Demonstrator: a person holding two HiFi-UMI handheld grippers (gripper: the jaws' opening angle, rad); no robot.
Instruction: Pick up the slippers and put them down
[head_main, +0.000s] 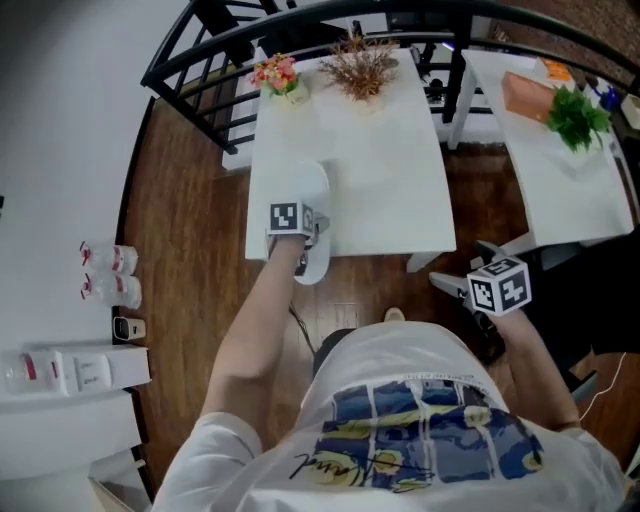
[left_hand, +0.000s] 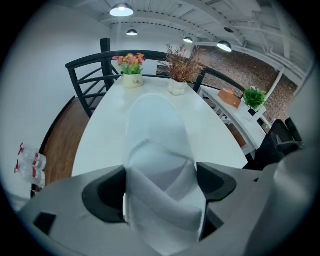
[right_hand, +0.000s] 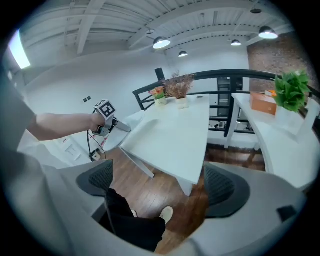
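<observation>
Pinning slipper (left_hand: 157, 135) between left gripper (left_hand: 160, 192) fingers (left_hand: 102, 195)

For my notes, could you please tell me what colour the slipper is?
The slipper is white, shown best in the left gripper view.

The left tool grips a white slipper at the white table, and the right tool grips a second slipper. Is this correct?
Not fully. The right tool holds nothing: the right gripper view shows its jaws apart with no slipper between them. The rest stands: the left tool grips the white slipper at the white table.
</observation>
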